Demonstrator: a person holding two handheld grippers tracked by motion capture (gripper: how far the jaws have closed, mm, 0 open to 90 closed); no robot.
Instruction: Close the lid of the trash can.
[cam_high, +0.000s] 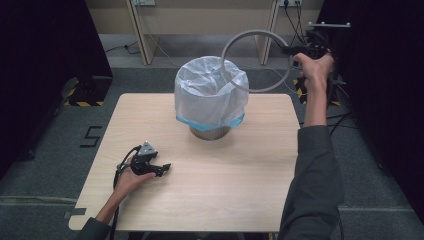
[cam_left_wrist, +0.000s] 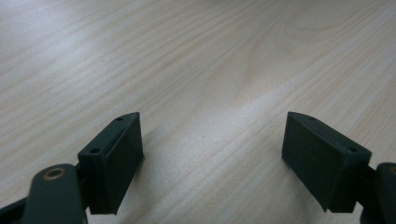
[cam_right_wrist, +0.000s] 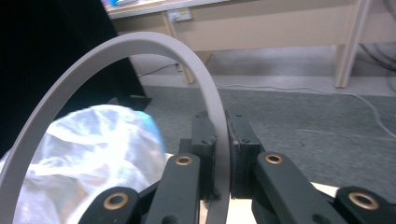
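Ring (cam_high: 256, 61), grey and thin, held in the air above and to the far right of the bin (cam_high: 210, 131), clamped at its right edge between the jaws of the right gripper (cam_high: 295, 50). Near side of the table (cam_high: 225, 200): the left gripper (cam_high: 162, 167) rests low on the wood with its jaws wide apart and nothing between them; in the left gripper view the two black pads (cam_left_wrist: 119, 158) frame bare wood grain. Mid table: the bin stands upright, lined with a white bag (cam_high: 210, 92) whose top is folded down over the rim, a blue edge showing near its base. Far right: the raised right hand (cam_high: 315, 67) carries the ring tilted, its lower arc overlapping the bag's far rim in the high view.

Step in hand, as judged: the ring is being carried clear of the bin, either lifted off the bag or brought to it. The next move calls for a level ring centred over the rim, lowered evenly so that it traps the bag without dragging it inward.

Hard to make out: whether the ring touches the bag; the bin's own wall, mostly covered; the ring's lower part, cut off in the right gripper view (cam_right_wrist: 140, 44).
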